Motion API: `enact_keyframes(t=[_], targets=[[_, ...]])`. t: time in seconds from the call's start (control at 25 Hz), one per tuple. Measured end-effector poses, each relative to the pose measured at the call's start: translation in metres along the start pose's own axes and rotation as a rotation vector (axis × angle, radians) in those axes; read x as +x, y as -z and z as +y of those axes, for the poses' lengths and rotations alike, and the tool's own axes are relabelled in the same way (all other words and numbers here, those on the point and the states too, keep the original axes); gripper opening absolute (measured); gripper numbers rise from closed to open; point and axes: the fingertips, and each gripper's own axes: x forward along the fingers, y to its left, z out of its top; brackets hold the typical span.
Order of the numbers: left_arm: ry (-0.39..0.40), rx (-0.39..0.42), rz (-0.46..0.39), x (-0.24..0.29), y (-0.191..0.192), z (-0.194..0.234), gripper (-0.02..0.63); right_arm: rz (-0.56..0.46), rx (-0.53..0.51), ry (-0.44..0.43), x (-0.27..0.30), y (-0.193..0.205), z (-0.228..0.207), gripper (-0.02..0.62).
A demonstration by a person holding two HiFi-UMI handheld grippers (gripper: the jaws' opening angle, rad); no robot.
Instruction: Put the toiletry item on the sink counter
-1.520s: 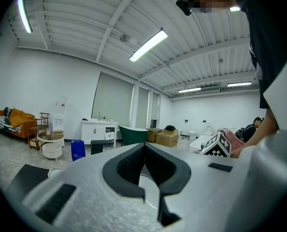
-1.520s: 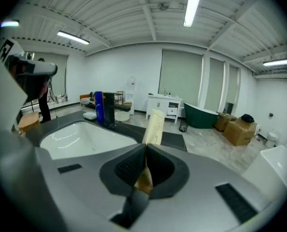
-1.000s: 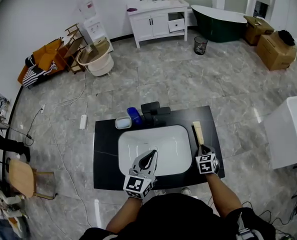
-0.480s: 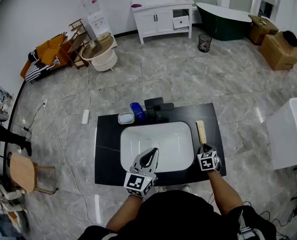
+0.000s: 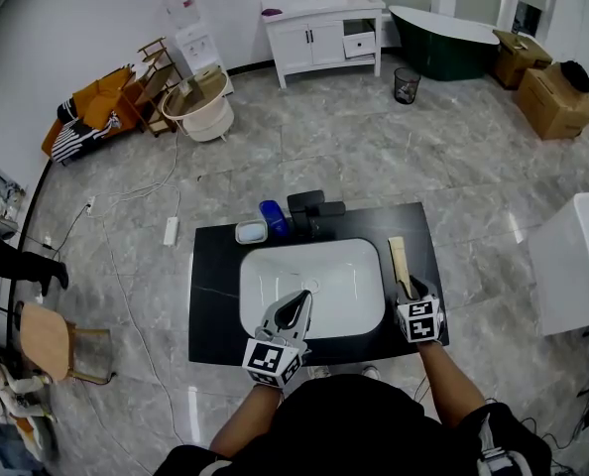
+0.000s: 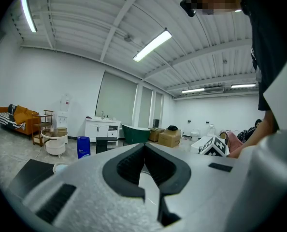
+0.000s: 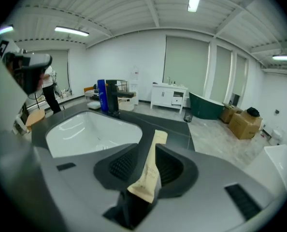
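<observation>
The toiletry item is a long beige packet (image 5: 398, 259) lying on the black sink counter (image 5: 210, 296), right of the white basin (image 5: 314, 286). My right gripper (image 5: 406, 291) sits at the packet's near end. In the right gripper view the packet (image 7: 150, 170) runs out between the jaws of this gripper (image 7: 146, 150), which are opening; gaps show beside it and the pads do not press it. My left gripper (image 5: 296, 305) hovers over the basin's front edge. Its jaws (image 6: 144, 146) meet at the tips with nothing between them.
At the back of the counter stand a blue bottle (image 5: 272, 216), a small soap dish (image 5: 250, 232) and a black faucet (image 5: 309, 211). The counter's right edge is close to the packet. A white vanity (image 5: 324, 23) and a dark bathtub (image 5: 443, 38) stand far across the floor.
The right gripper has drawn back slightly toward me, and its jaws have let go of the packet, which now lies on the counter. The left gripper has barely moved.
</observation>
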Motion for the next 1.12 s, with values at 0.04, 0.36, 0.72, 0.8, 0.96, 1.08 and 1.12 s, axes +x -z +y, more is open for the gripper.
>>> enact_keyframes(t=[0.04,0.36,0.72,0.8,0.96,1.08,1.12], targets=[[0.001,0.001,0.0,0.0,0.0,-0.001,0.009,-0.03,-0.001,0.001,-0.006,-0.011,-0.001,0.12],[0.022,0.007,-0.014,0.003,-0.004,-0.012,0.009,-0.301,0.0,-0.004,-0.069,-0.116,0.004,0.106],[0.032,0.012,-0.042,0.004,-0.016,-0.021,0.009,-0.517,-0.034,-0.008,-0.134,-0.186,0.016,0.058],[0.033,0.015,-0.05,0.004,-0.019,-0.022,0.009,-0.547,-0.046,0.001,-0.145,-0.193,0.018,0.037],[0.03,0.015,-0.061,0.003,-0.024,-0.023,0.009,-0.584,-0.04,0.001,-0.162,-0.203,0.018,0.006],[0.031,0.015,-0.066,0.004,-0.025,-0.023,0.009,-0.594,-0.034,0.008,-0.165,-0.202,0.018,0.005],[0.031,0.017,-0.067,0.004,-0.026,-0.023,0.009,-0.594,-0.033,0.01,-0.166,-0.201,0.019,0.005]])
